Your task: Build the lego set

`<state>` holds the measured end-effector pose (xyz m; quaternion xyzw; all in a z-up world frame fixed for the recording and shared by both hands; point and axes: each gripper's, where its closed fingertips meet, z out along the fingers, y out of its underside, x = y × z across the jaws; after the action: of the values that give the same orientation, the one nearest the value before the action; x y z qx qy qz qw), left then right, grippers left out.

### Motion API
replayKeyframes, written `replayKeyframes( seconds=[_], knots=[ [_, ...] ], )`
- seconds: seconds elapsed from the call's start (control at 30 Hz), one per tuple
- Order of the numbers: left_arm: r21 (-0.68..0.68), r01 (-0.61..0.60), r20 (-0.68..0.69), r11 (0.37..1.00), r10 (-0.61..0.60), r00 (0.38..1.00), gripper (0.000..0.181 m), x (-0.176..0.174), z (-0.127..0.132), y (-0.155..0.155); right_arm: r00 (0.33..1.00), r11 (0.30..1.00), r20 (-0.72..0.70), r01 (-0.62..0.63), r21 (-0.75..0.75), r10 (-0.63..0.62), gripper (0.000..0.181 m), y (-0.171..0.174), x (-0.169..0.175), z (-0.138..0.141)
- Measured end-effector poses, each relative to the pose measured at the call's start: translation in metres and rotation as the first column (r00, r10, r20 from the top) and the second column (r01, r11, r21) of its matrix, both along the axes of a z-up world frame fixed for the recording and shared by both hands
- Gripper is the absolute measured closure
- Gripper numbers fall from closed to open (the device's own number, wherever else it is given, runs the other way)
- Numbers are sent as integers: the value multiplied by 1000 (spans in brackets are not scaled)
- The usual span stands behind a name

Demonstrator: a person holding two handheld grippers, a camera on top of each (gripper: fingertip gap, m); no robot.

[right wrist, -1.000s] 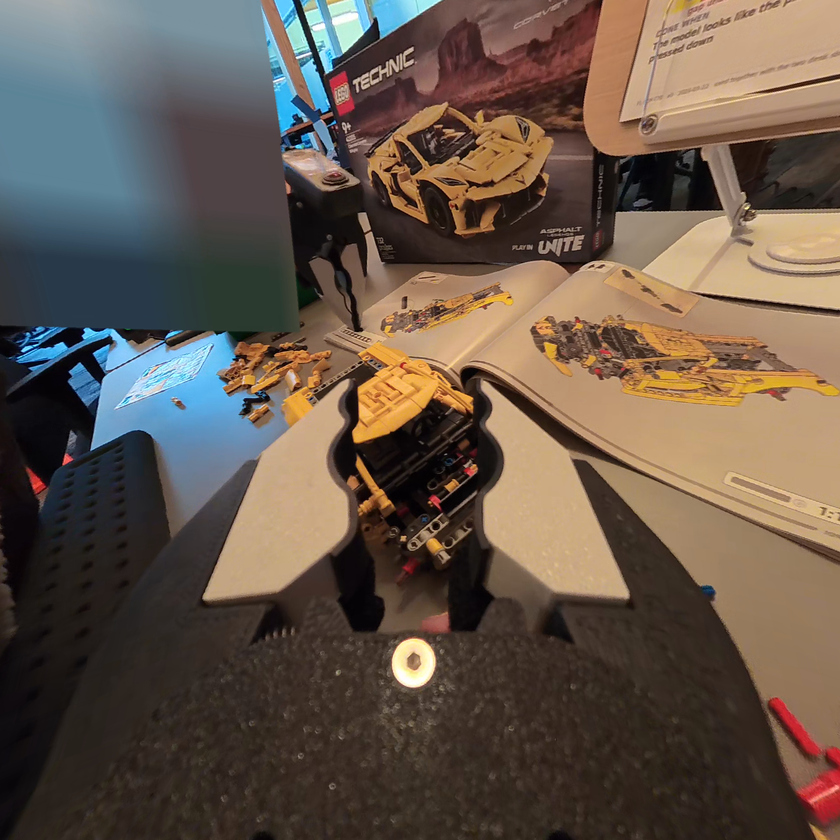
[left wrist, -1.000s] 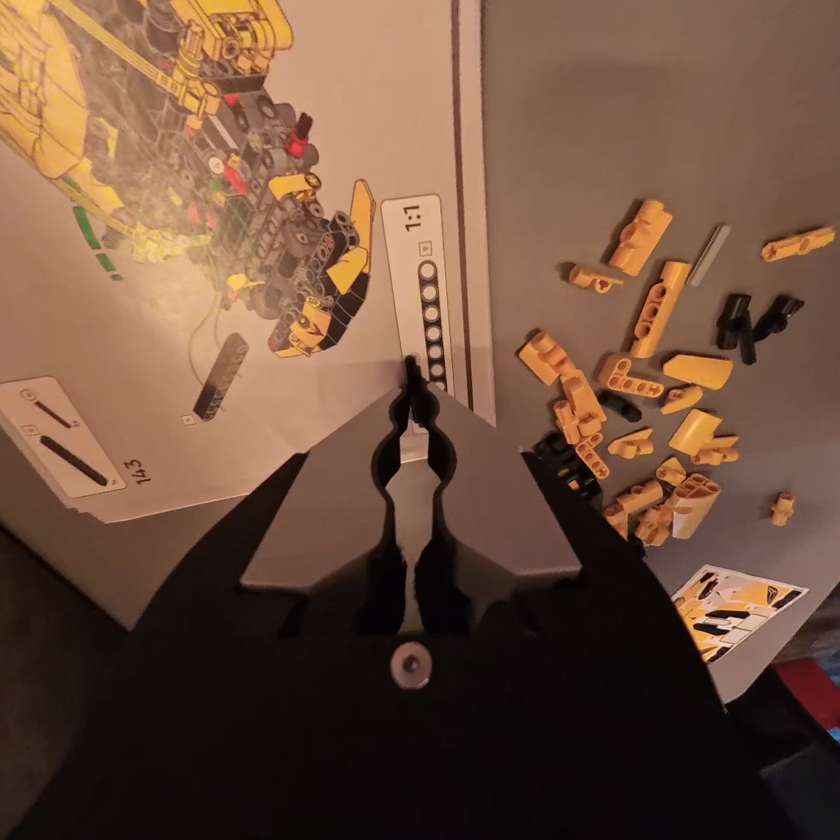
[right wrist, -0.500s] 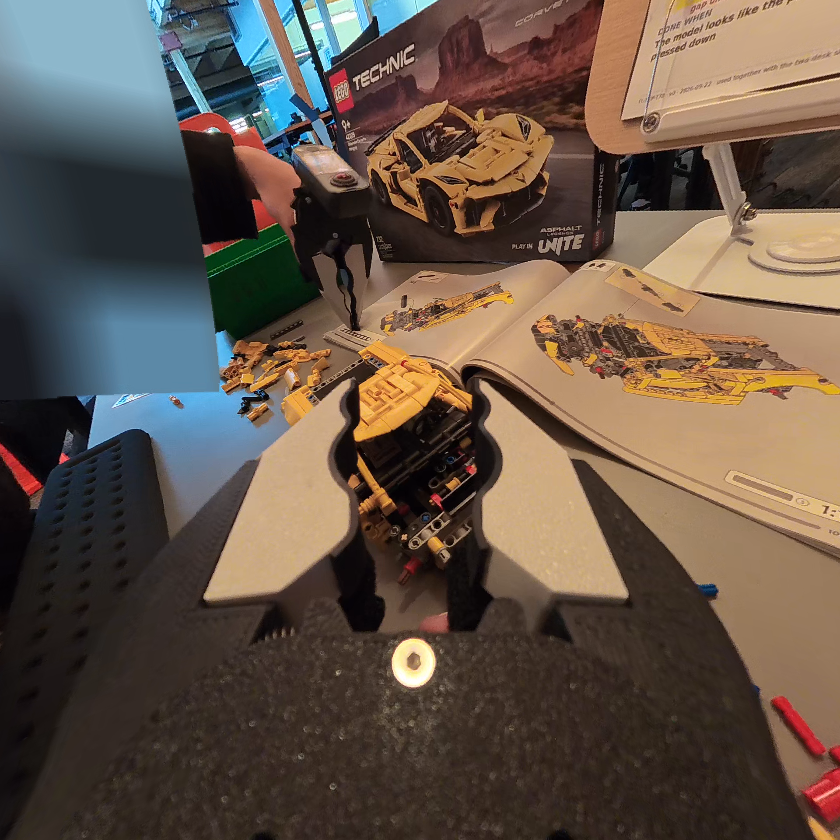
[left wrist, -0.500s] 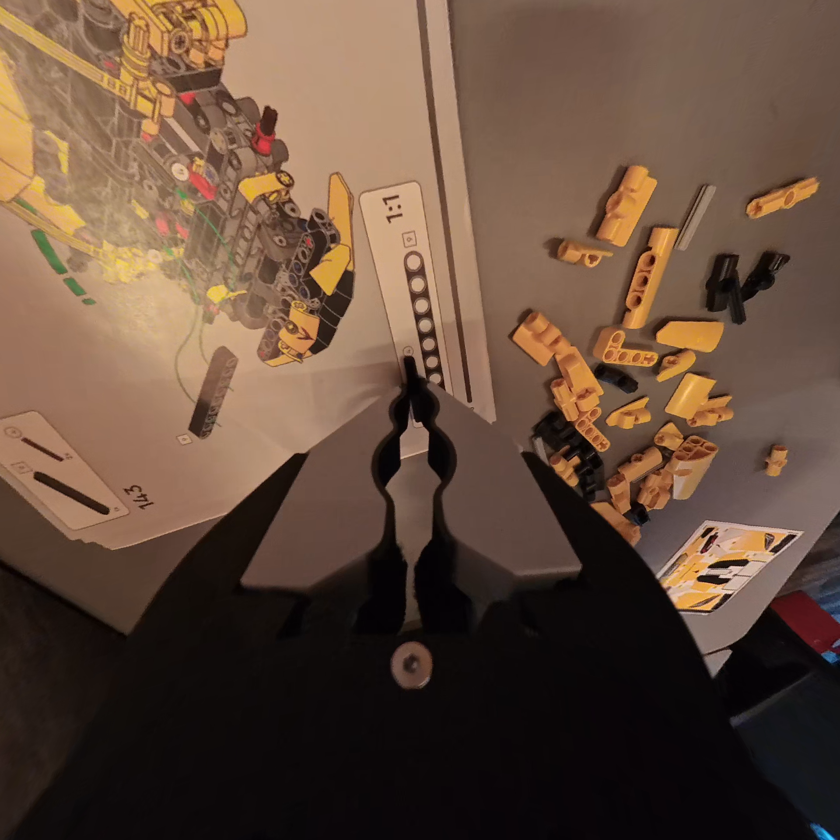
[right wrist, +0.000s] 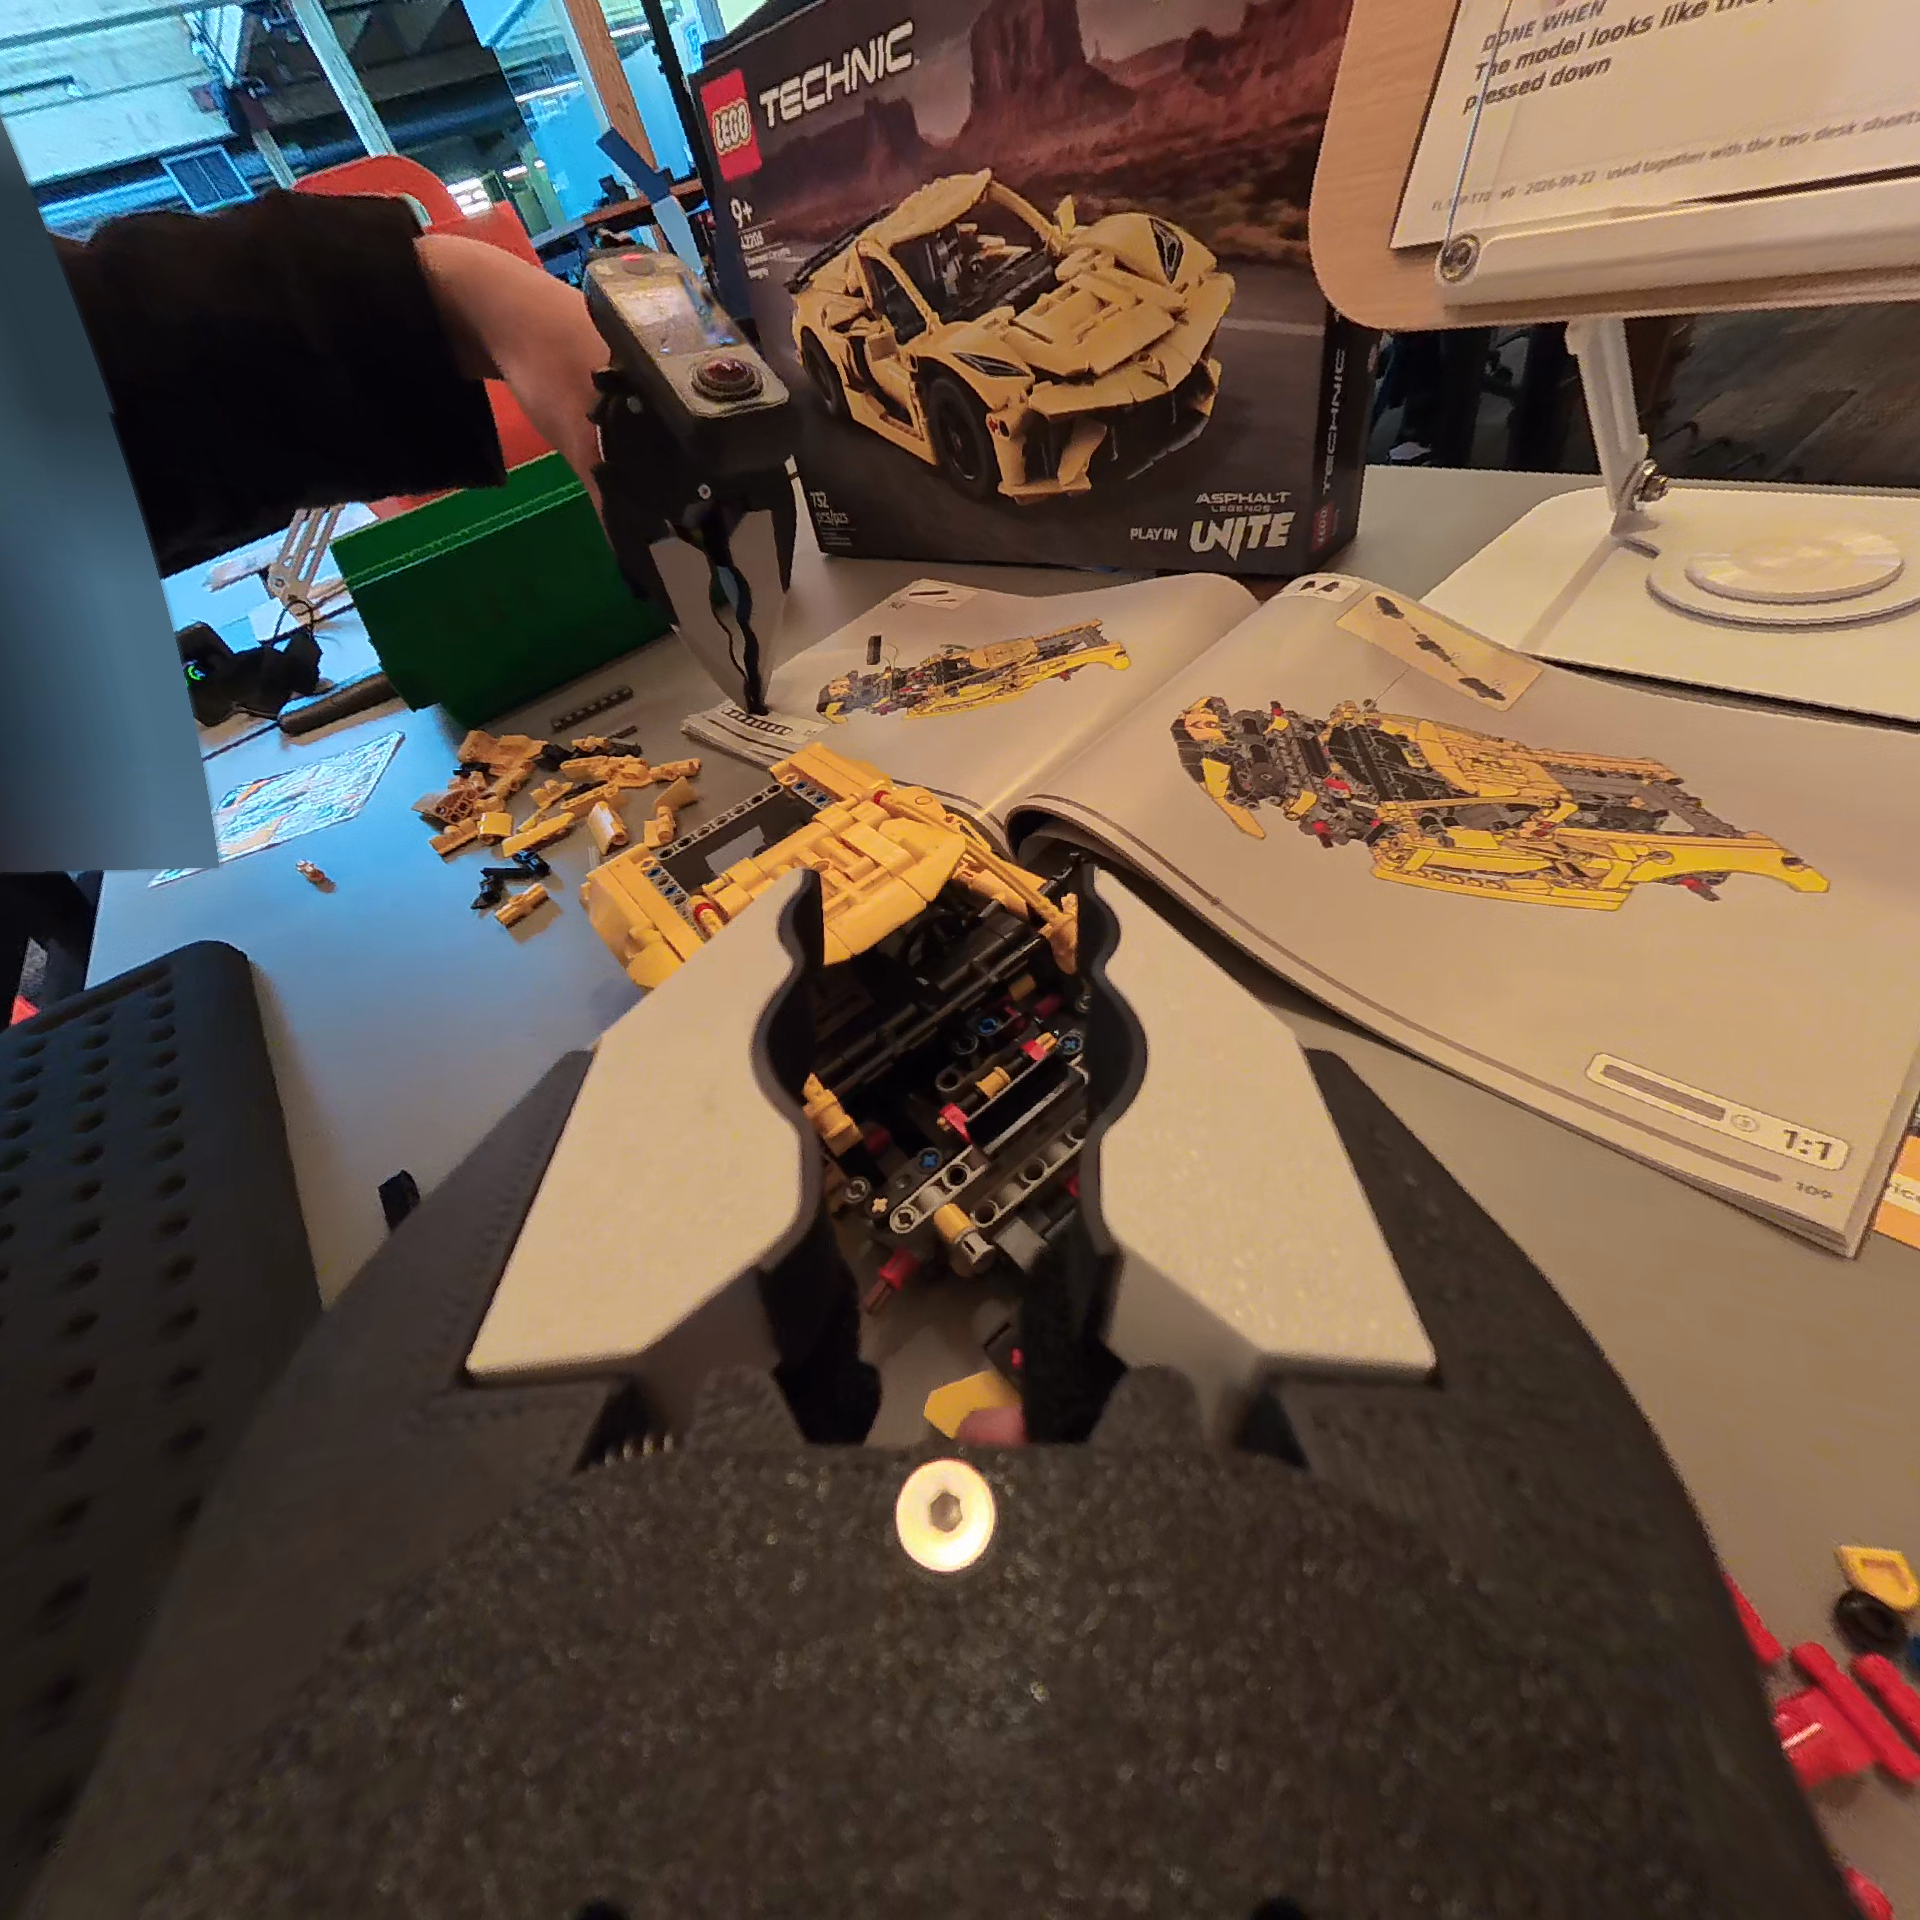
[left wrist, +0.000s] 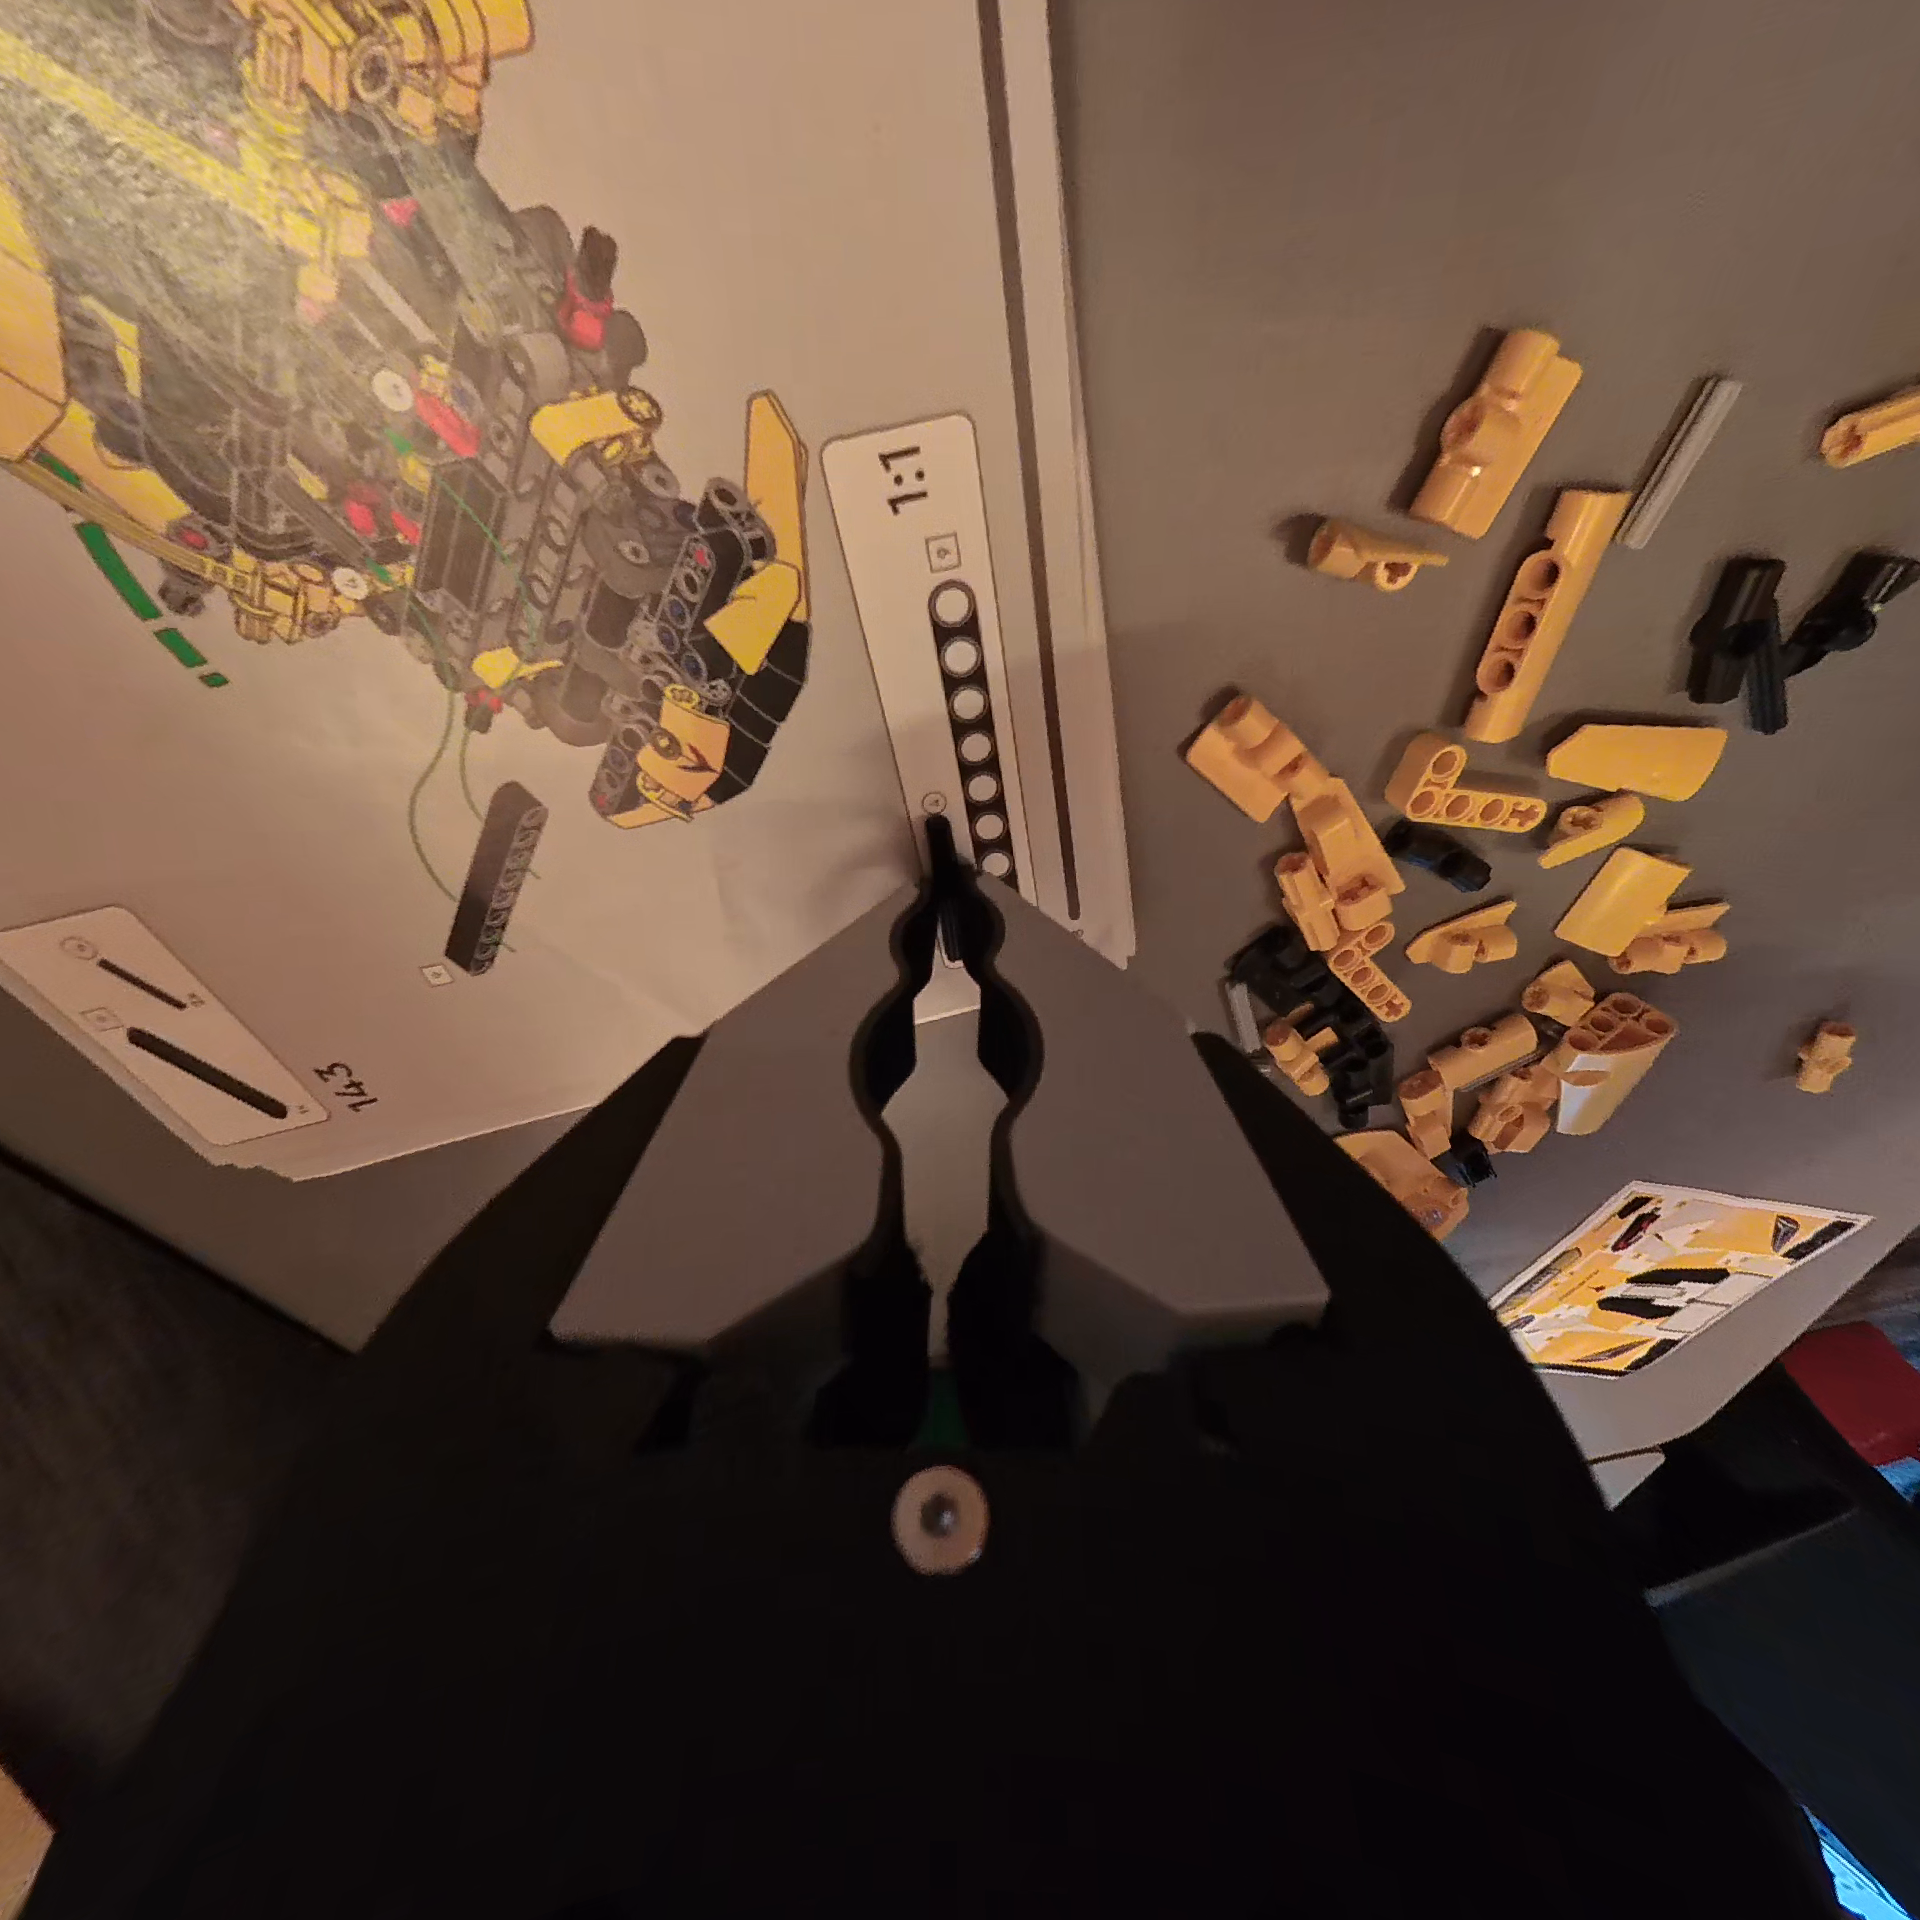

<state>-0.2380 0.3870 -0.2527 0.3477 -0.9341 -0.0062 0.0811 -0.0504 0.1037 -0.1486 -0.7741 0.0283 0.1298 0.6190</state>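
A part-built yellow and black lego car sits on the grey table in front of the open instruction booklet. My right gripper is closed on the car's dark rear chassis, one finger on each side. My left gripper is shut on a thin black piece that sticks out past the tips, held over the size-guide strip at the booklet's corner. It also shows in the right wrist view, pointing down at that corner, held by a hand in a dark sleeve.
Loose yellow and black pieces lie beside the booklet, seen also from the right, with a sticker sheet and a black beam. The set's box, a green box and a white stand are behind. Red pieces lie at the right. The gap from one gripper's tips to the other's is roughly 35 centimetres.
My left gripper has come lower onto the booklet's corner strip with the black piece still in it, and the hand and sleeve holding it now show. My right gripper has stayed on the car.
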Motion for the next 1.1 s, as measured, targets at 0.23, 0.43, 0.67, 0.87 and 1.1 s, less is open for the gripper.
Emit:
replayKeyframes(
  seconds=[0.23, 0.43, 0.67, 0.87, 1.1],
  knots=[
    [62, -2, -17, 998, 3, 1000, 177, -4, 0, 8, 1000, 1000, 2, -15, -7, 15, 134, 1, -4, -1],
    [13, -35, -7, 999, 35, 999, 178, 5, 5, -7, 1000, 1000, 8, -20, -14, 20, 135, 1, -5, -2],
    [33, -41, -35, 999, 43, 998, 177, 2, 1, -1, 1000, 1000, 7, -24, -17, 25, 135, 1, -6, -3],
    [26, -56, -37, 998, 57, 998, 178, 3, 0, 0, 1000, 999, 10, -29, -25, 30, 135, 1, -7, -5],
    [-9, -73, -44, 997, 73, 996, 177, 0, 4, -4, 1000, 999, 10, -27, -21, 27, 135, 1, -7, -4]
  ],
)
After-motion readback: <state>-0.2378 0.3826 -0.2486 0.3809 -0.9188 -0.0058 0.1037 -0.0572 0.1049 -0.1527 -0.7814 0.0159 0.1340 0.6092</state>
